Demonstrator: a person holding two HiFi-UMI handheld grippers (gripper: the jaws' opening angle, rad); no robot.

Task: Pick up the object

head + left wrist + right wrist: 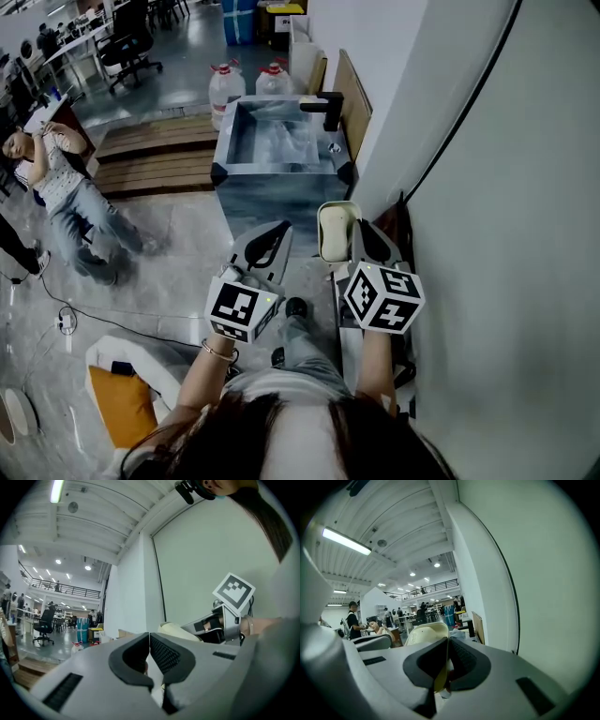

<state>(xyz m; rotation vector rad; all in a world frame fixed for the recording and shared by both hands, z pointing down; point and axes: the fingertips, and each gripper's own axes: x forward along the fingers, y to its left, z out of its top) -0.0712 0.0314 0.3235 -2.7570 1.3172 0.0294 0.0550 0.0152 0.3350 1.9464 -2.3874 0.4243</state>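
A cream, rounded shallow dish (335,232) is held up in the air in front of me, over the floor. My right gripper (357,228) is shut on its rim, and in the right gripper view the cream edge (423,634) runs between the closed jaws of this gripper (447,645). My left gripper (278,232) hangs beside it on the left, apart from the dish, its jaws shut with nothing between them. In the left gripper view the left gripper (149,638) points toward the dish (175,630) and the right gripper's marker cube (233,590).
A grey sink unit (228,178) with a black tap (324,107) stands ahead, with two water bottles (226,85) behind it. A white wall (506,187) runs close on the right. A person (58,172) sits on the floor at left, and wooden steps (155,155) lie beyond.
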